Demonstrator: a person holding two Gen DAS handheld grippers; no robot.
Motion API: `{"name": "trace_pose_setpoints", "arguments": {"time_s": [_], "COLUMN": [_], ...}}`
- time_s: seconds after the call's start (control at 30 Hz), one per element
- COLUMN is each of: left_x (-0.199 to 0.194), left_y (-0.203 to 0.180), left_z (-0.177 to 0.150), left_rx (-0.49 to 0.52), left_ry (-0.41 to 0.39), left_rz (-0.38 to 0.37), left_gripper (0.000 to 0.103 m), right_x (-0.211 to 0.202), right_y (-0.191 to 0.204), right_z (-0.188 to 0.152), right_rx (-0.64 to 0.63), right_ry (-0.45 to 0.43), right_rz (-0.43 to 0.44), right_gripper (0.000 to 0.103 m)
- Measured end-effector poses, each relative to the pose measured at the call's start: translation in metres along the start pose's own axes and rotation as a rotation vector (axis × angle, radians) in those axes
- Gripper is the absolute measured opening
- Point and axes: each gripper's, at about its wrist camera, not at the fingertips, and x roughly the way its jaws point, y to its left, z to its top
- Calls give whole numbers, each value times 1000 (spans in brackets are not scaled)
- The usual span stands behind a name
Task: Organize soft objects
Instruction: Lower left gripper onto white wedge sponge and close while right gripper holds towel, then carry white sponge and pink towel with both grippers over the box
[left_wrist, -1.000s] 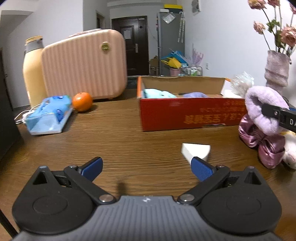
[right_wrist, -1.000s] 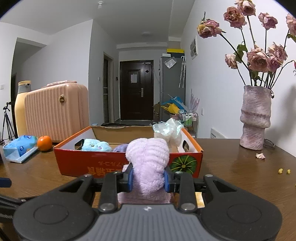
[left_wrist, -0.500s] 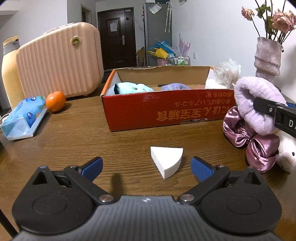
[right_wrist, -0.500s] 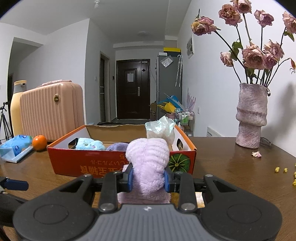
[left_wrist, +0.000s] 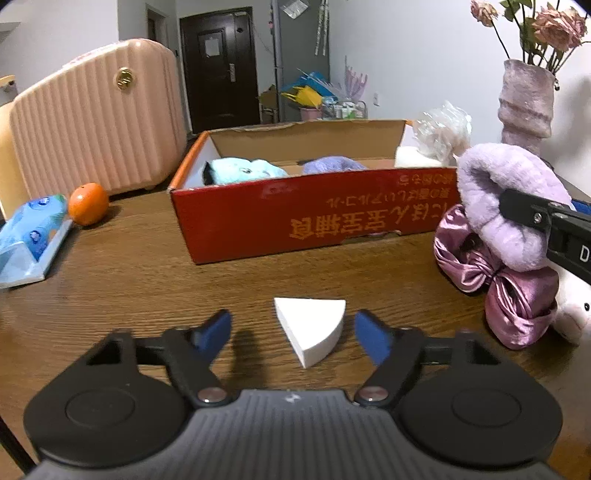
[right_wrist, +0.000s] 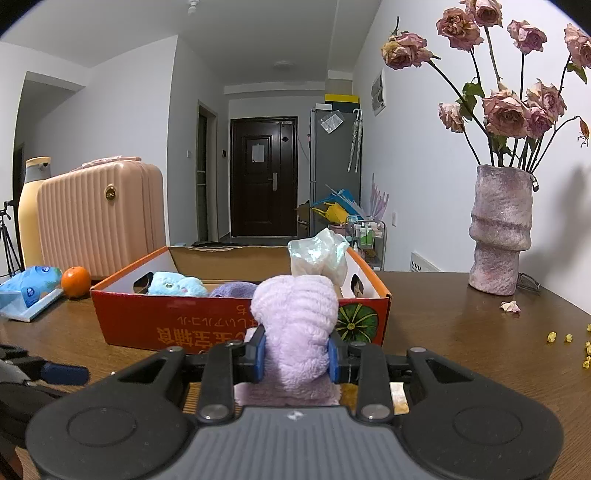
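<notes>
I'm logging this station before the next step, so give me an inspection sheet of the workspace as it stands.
Surface: brown wooden table, petals and crumbs at its right.
Job's things: white sponge wedge on the table; red box holds blue and purple plush; satin bow outside.
Clutter: orange, tissue pack, pink suitcase, vase.
Grippers: left gripper closing around the wedge, not touching; right gripper shut on lilac plush.
Cables: nothing seen.
Surroundings: dark door, fridge, tripod.
</notes>
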Motion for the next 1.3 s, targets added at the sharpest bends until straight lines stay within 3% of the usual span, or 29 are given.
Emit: {"name": "trace_pose_setpoints", "arguments": {"time_s": [0.07, 0.27, 0.63, 1.3], "left_x": [2, 4, -1, -37], "left_y": [-1, -2, 0, 11], "left_z": [0, -1, 0, 11], "left_rx": [6, 11, 2, -42], "left_ry": [12, 22, 1, -138], "left_rz": [-14, -45, -55, -85], "left_gripper": [58, 36, 33, 33], "right_x": [0, 0, -1, -17], "right_y": [0, -1, 1, 8], "right_z": [0, 0, 0, 7], "right_rx": [1, -1, -2, -28], "right_ry": [-1, -3, -6, -81], "right_rz": [0, 1, 4, 28], "right_gripper": [30, 30, 30, 30]}}
